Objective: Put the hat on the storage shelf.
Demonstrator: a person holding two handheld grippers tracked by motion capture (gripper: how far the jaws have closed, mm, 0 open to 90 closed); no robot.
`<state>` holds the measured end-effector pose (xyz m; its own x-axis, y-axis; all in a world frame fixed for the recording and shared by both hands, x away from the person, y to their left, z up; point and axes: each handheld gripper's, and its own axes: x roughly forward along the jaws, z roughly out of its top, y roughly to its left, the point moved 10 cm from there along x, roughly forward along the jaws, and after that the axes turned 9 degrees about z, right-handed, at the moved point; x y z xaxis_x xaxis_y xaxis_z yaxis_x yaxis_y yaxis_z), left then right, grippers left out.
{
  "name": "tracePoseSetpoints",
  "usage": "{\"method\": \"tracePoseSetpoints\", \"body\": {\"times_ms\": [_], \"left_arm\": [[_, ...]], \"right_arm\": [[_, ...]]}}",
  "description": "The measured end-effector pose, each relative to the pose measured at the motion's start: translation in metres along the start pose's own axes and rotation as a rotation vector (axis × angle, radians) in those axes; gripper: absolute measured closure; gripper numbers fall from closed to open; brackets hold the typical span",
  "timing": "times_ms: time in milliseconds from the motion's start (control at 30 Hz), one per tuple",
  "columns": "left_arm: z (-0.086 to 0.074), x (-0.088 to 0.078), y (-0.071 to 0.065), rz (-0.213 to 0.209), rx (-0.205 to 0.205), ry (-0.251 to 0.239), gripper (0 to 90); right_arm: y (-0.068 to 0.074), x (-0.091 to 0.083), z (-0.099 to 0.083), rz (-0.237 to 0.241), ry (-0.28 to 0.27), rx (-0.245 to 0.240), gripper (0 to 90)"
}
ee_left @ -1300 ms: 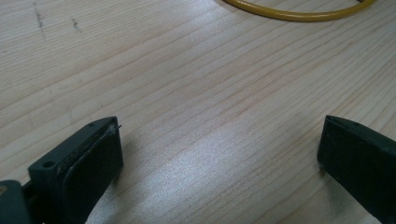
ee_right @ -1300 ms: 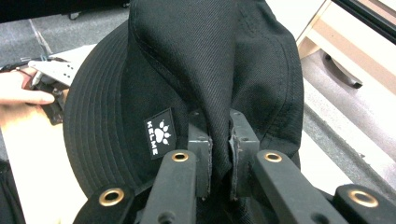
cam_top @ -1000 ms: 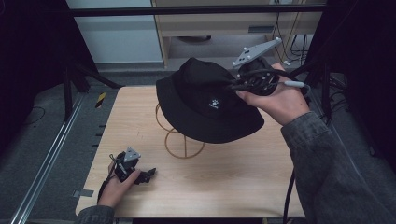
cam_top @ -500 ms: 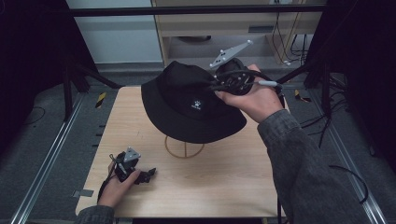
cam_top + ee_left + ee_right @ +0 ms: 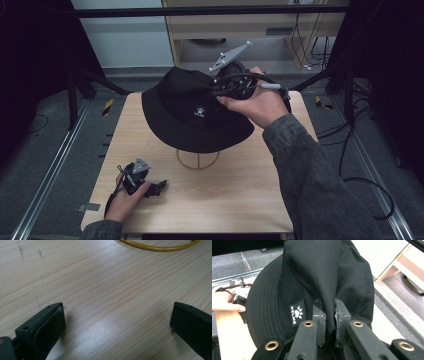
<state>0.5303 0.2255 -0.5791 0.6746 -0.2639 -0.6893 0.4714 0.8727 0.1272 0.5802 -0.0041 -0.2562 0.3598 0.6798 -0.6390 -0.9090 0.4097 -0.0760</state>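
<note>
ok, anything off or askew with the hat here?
Yes: the black hat hangs tilted, pinched by a fold of its crown in the right tool, above the wire stand rather than seated on it. No damage visible.

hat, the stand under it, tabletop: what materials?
Bucket hat: black woven fabric, matte, likely cotton twill; diagonal weave, rows of brim stitching, sewn paw-logo patch. It creases softly where the right hand-held gripper pinches the crown.
Stand: thin yellowish rod with a ring base, smooth and slightly glossy; probably coated metal wire, can't confirm.
Tabletop: light wood, visible grain, satin sheen; solid or veneer unclear.
</note>
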Motion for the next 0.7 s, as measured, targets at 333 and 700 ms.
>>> {"method": "tracePoseSetpoints", "body": {"times_ms": [333,700], "left_arm": [[0.000,0.000,0.000,0.000,0.003,0.001,0.0],[0.000,0.000,0.000,-0.001,0.003,0.002,0.0]], "right_arm": [[-0.003,0.016,0.006,0.015,0.025,0.006,82.2],[-0.001,0.033,0.001,0.028,0.053,0.008,82.0]]}}
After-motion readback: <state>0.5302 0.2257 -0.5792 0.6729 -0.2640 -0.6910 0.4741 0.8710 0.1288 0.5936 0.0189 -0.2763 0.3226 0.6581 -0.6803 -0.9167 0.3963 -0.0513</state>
